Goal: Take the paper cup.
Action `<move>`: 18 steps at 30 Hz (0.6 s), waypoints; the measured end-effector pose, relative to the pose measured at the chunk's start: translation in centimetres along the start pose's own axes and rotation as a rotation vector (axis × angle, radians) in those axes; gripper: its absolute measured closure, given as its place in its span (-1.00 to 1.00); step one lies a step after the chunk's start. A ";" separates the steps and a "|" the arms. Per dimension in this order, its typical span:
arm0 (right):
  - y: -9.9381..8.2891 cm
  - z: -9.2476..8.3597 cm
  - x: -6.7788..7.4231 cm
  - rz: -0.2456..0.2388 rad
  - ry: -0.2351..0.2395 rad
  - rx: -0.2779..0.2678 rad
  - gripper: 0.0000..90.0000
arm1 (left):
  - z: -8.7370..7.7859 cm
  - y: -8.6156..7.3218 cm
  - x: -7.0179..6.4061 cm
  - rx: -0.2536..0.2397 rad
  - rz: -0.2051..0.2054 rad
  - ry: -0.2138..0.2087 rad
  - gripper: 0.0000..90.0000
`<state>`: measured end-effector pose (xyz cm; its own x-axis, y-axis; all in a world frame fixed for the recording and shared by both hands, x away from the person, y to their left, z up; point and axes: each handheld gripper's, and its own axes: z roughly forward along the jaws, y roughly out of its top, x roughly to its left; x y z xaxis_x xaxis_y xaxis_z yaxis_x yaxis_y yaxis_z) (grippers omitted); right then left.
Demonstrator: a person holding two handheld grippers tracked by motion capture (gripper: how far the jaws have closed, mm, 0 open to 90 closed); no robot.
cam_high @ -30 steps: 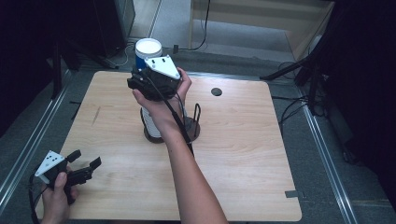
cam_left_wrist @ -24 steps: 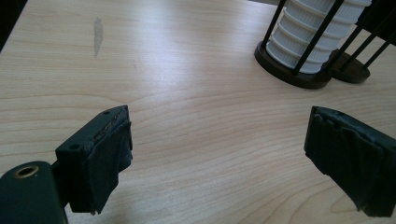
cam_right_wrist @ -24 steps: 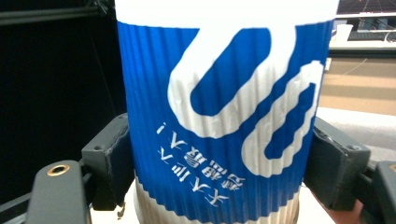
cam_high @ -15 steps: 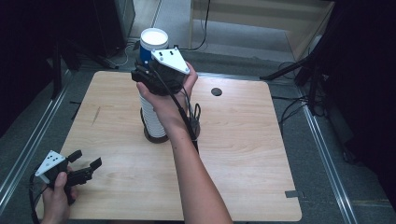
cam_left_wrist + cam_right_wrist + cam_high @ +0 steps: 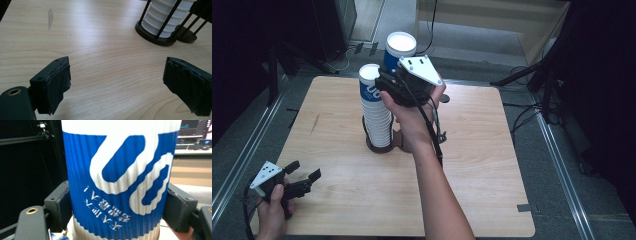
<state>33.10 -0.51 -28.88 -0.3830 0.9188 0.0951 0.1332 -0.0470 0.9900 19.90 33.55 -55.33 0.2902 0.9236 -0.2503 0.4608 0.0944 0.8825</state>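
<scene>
A blue-and-white ribbed paper cup (image 5: 400, 50) is held upright above the table, with my right gripper (image 5: 388, 84) shut on it. In the right gripper view the cup (image 5: 120, 170) sits between both pads (image 5: 60, 205). Just to its left, a tall stack of white ribbed cups (image 5: 377, 120) stands in a black wire holder (image 5: 381, 146); the top cup of the stack shows blue print. My left gripper (image 5: 303, 176) rests open at the table's near left corner, nothing between its jaws. The left gripper view shows the stack (image 5: 162, 20) far ahead to the right of my left gripper (image 5: 116, 82).
A second round holder base (image 5: 186, 37) sits just behind the first. A small dark round hole (image 5: 444, 99) marks the wooden table (image 5: 492, 165) at the back. Metal rails and cables run along the floor on both sides.
My right gripper has risen with the blue-and-white cup, lifting it off the stack and slightly to the right. The left gripper has stayed in place.
</scene>
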 end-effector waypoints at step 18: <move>-6.7 -6.7 -7.5 -0.023 -0.120 0.051 -0.54 | 0.0 0.0 -0.1 -0.001 0.014 0.010 -0.81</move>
<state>28.95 -9.68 -35.53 -0.2746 0.9599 0.0563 0.1728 -0.0083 0.9849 19.82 33.50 -55.32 0.2882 0.9285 -0.2340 0.4562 0.0817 0.8861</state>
